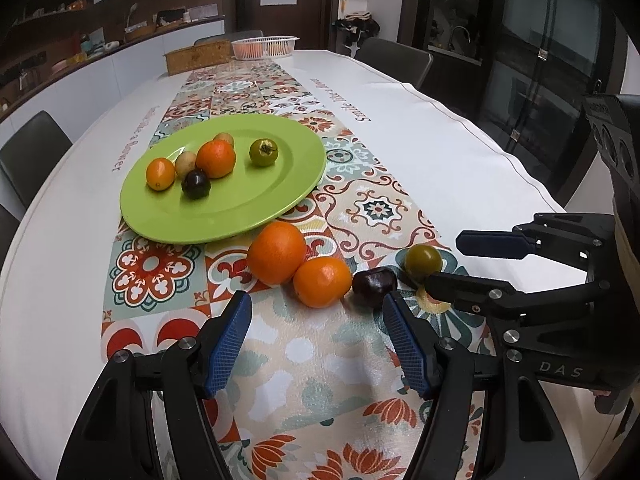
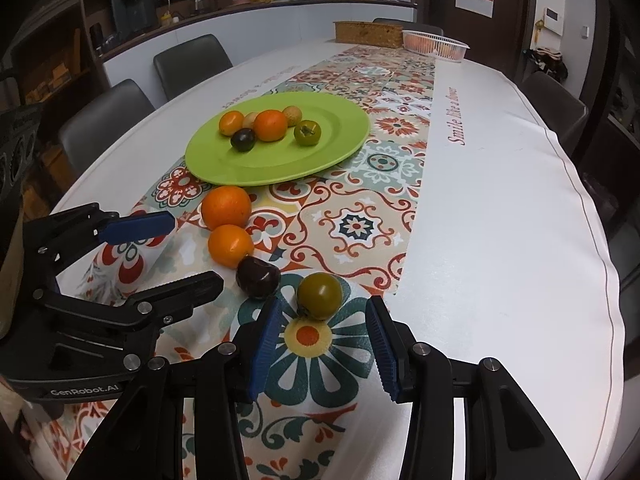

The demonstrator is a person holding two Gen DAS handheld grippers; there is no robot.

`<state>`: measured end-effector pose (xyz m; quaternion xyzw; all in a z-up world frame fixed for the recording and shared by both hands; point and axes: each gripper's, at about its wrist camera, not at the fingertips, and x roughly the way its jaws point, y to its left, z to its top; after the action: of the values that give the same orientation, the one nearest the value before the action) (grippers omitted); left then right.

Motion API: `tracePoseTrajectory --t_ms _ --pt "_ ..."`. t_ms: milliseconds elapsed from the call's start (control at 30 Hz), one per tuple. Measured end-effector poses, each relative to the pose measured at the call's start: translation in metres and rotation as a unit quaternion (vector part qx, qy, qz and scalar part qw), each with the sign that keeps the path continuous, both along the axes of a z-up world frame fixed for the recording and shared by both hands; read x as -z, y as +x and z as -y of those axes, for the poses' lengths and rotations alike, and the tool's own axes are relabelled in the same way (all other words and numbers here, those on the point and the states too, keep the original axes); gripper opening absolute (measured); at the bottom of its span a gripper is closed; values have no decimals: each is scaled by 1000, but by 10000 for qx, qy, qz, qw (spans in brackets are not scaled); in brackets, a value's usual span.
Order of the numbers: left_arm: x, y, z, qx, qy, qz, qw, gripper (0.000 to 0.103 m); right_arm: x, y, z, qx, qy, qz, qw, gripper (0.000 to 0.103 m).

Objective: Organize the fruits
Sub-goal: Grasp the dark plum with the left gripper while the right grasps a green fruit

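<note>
A green plate (image 1: 280, 196) (image 2: 340, 148) on the patterned runner holds several fruits: two oranges, a dark plum, a green tomato and two small tan fruits. In front of it lie a big orange (image 1: 277, 252) (image 2: 226, 207), a smaller orange (image 1: 322, 282) (image 2: 231, 245), a dark plum (image 1: 374, 286) (image 2: 258, 278) and a green tomato (image 1: 423, 261) (image 2: 319, 295). My left gripper (image 1: 316, 318) is open, just short of the smaller orange. My right gripper (image 2: 322, 326) is open, its fingertips either side of the green tomato's near edge.
The table (image 1: 440, 152) has a white cloth and a tiled runner. At its far end stand a wicker box (image 1: 198, 56) and a white basket (image 1: 264, 46). Chairs (image 2: 192, 62) line both sides. Each gripper shows at the edge of the other's view.
</note>
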<state>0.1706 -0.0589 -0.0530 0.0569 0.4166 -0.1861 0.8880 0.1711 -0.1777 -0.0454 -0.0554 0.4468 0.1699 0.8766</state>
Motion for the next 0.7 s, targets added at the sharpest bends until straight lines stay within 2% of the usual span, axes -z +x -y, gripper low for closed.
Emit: tracePoseTrajectory --t_ms 133,300,467,700 --pt "2 0 -2 87 -58 -15 9999 67 4 3 -5 -57 -63 -25 10000 45" --pt "5 1 -1 197 -89 -58 9997 55 10 8 -8 -96 -55 -78 9999 44" --pt "8 1 0 258 -106 -133 9995 49 14 13 -10 -125 -29 -112 9999 43" --pt "9 2 6 262 -59 -190 9995 47 17 16 -5 -82 64 -146 9998 31"
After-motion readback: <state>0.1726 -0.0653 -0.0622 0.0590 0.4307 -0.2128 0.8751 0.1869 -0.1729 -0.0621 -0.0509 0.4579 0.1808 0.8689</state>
